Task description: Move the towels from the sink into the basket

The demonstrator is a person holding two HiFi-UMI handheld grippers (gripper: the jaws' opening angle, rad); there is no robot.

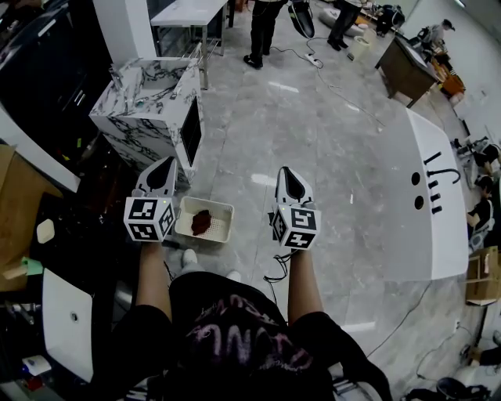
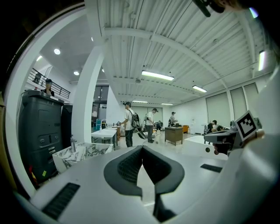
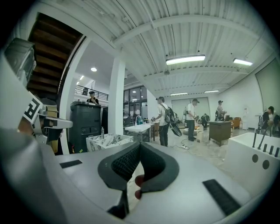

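Observation:
A white basket (image 1: 221, 210) stands on the floor between my two grippers, with a dark red towel (image 1: 201, 222) lying in it. The marble-patterned sink (image 1: 149, 102) stands beyond it at the left; I cannot see inside it. It also shows in the left gripper view as the sink (image 2: 81, 155) and in the right gripper view as the sink (image 3: 109, 141). My left gripper (image 1: 160, 171) (image 2: 142, 146) is shut and holds nothing. My right gripper (image 1: 290, 178) (image 3: 140, 144) has its tips together too. Small red patches show through the gap behind those tips; what they are is unclear.
A big white unit (image 1: 434, 196) with black slots lies at the right. A black cabinet (image 2: 41, 131) and a white pillar (image 2: 85, 105) stand by the sink. Several people (image 1: 262, 31) stand far off near a white table (image 1: 192, 12) and a wooden desk (image 1: 407, 70). Cables cross the floor.

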